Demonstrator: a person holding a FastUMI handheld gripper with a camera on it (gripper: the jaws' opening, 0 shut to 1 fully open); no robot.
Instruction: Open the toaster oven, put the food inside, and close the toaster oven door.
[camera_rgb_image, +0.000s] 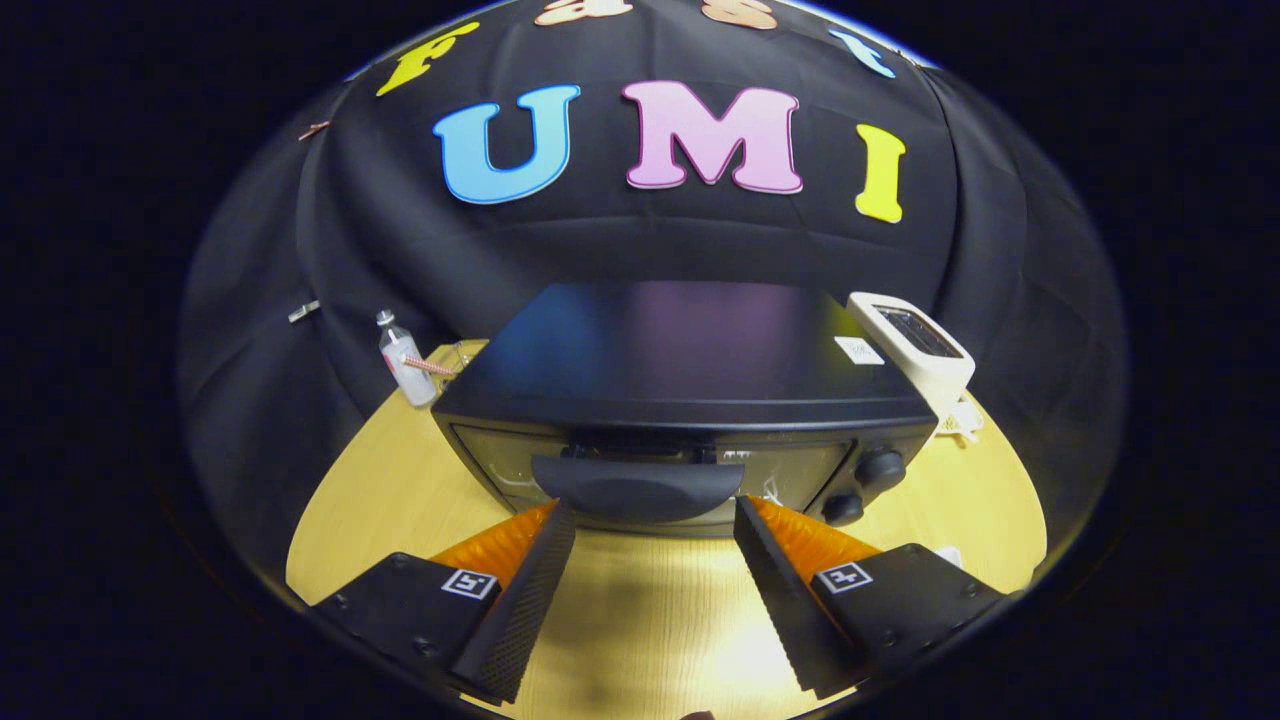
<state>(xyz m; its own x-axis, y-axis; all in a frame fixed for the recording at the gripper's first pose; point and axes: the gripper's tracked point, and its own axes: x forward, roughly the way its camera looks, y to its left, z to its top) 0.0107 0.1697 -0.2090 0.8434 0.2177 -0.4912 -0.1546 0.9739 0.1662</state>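
Claw (655, 520) fingers spread wide, empty, tips flanking the toaster oven (680, 400) door handle (640, 485) on the worktop (640, 620), door looks shut and food not visible, so either stage fits; any handle grip should be centred and square; top sticker (858, 350) unreadable.

We see a glossy black metal toaster oven (690, 400) w/ smooth plastic handle (637, 487), on matt pale wood-grain table (400, 500); ribbed gripper pads (520, 600), spread apart.

Staged booth: black cloth wall (640, 250) behind wooden table (380, 500).
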